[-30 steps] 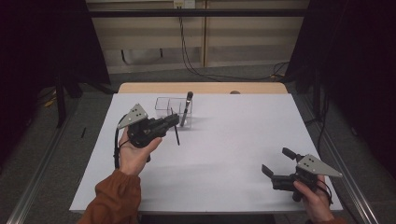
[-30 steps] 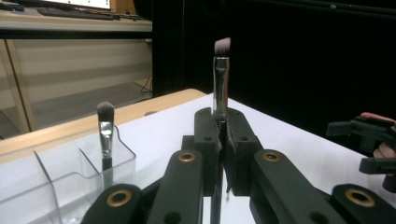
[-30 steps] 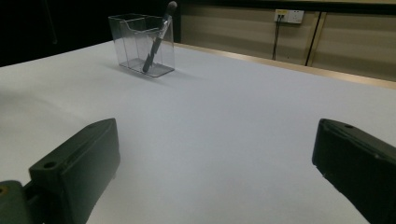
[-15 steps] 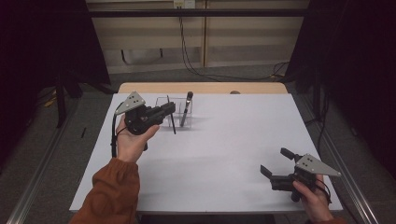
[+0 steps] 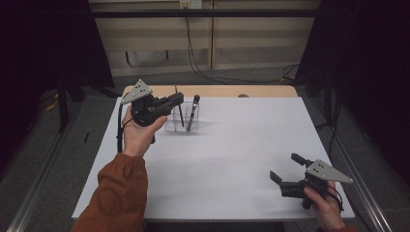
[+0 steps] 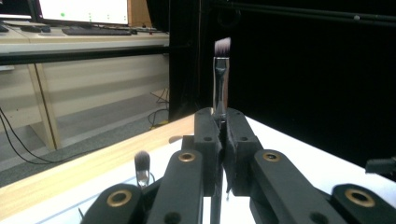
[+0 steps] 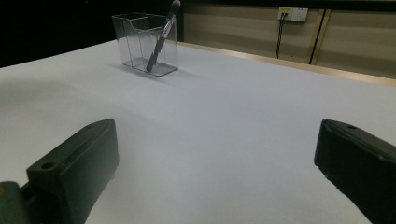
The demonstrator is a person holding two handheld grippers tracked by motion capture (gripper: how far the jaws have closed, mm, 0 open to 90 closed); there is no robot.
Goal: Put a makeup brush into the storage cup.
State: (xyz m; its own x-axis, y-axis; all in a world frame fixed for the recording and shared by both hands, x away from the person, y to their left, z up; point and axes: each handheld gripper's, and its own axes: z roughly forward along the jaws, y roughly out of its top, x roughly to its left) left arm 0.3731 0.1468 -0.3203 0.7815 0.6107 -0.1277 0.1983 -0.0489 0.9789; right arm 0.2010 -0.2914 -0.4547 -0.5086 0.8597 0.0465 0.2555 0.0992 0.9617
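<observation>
From the high view, the left gripper point(image 5: 175, 100), a black two-jaw tool with a grey three-cornered plate, is held up in the person's left hand point(image 5: 140, 133) at the far left of the white sheet-covered table point(image 5: 232, 159), its jaws clamped on a thin dark-handled makeup brush point(image 5: 180, 113) that hangs upright just over the clear plastic compartmented holder point(image 5: 183, 125); a second, thicker black brush point(image 5: 192, 112) leans inside that holder. Against the picture of a second ago, this hand has carried the thin brush away from the open sheet, farther toward the table's far edge and higher, so that it now stands at the holder instead of well short of it. The right gripper point(image 5: 286, 172), resting low at the near right corner in the right hand point(image 5: 325, 205), lies where it lay then, jaws spread wide and empty. In the left gripper view the two black jaws meet tight around the brush's silver ferrule point(image 6: 220, 88), the pale bristle tip point(image 6: 222, 45) pointing up, with the other brush's head point(image 6: 142, 162) below left. In the right gripper view the jaws stand far apart over bare white table, the clear holder point(image 7: 144, 44) and its leaning brush point(image 7: 161, 37) well off at the upper left
</observation>
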